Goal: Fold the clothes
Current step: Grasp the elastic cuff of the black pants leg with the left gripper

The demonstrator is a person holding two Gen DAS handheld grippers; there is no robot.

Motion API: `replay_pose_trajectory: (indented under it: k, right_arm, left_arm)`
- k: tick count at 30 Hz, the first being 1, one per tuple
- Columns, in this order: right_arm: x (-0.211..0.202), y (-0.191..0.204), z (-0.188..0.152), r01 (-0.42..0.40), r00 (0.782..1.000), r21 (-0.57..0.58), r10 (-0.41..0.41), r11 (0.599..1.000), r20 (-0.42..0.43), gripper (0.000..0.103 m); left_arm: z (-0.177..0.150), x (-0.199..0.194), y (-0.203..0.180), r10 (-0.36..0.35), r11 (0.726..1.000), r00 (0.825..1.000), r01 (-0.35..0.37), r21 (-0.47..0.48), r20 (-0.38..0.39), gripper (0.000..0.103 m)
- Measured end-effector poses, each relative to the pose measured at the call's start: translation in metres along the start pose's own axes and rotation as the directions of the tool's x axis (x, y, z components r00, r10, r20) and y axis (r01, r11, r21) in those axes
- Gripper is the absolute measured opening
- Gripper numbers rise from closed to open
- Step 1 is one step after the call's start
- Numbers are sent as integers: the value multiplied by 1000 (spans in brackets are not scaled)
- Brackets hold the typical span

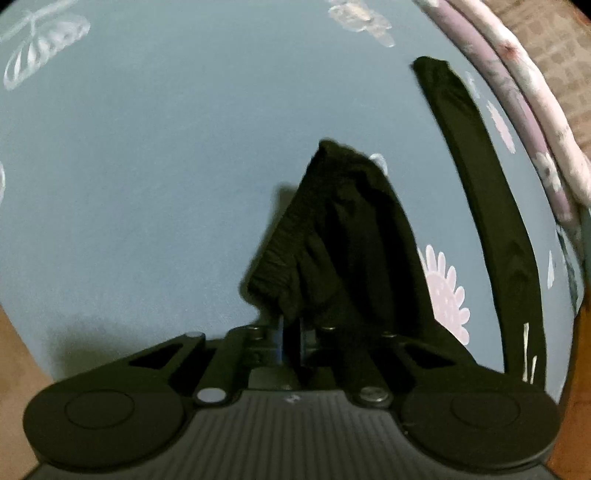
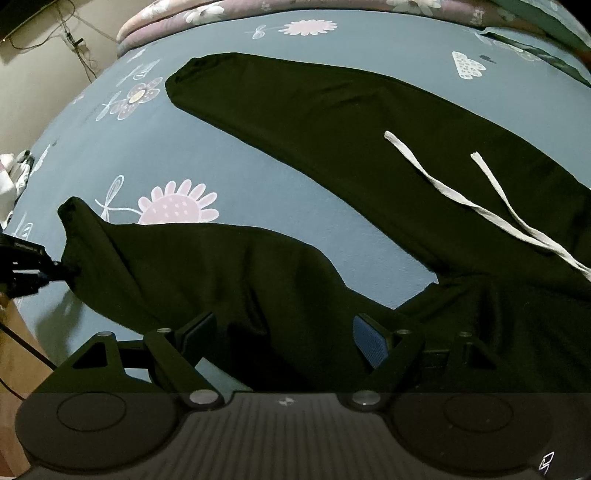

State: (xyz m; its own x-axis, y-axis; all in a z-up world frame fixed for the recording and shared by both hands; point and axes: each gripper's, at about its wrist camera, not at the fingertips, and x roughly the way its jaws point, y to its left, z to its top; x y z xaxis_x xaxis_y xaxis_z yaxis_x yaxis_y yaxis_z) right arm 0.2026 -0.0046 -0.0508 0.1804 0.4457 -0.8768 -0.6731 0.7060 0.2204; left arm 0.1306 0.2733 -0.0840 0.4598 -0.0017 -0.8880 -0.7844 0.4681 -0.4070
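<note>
Black trousers (image 2: 332, 122) lie spread on a blue flowered bedsheet (image 2: 258, 184), their two legs apart and two white drawstrings (image 2: 461, 199) across the far leg. My left gripper (image 1: 291, 325) is shut on the cuff (image 1: 332, 229) of the near leg, which bunches up in front of it. The far leg (image 1: 480, 177) runs along the right of that view. In the right wrist view the left gripper (image 2: 55, 269) pinches the same cuff at the left edge. My right gripper (image 2: 284, 332) is open, its pads wide apart over the near leg (image 2: 207, 266) with black cloth beneath.
A rolled pink and purple quilt (image 1: 517, 92) borders the bed's far side, also visible as the quilt (image 2: 221, 11) at the top. Cables (image 2: 74, 37) hang on the wall at upper left. The bed's near edge meets a brown floor (image 1: 14, 350).
</note>
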Motion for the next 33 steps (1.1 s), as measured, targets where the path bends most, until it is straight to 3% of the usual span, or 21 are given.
replay_pose_trajectory:
  k: [6, 13, 22, 33]
  right_arm:
    - [-1, -2, -3, 10, 1000, 5, -10, 1000, -4, 85]
    - [-4, 1, -2, 2, 1000, -6, -2, 1000, -4, 85]
    - [0, 3, -2, 8, 1000, -13, -8, 1000, -24, 84]
    - [10, 5, 2, 21, 1000, 35, -21, 999, -10, 85]
  left_arm:
    - [23, -38, 5, 38, 996, 997, -44, 80, 73, 3]
    - [29, -62, 22, 108, 989, 991, -115, 90, 81, 3]
    - [21, -59, 43, 149, 986, 988, -151, 70, 42, 3]
    - [21, -48, 55, 138, 987, 990, -139, 85, 22, 4]
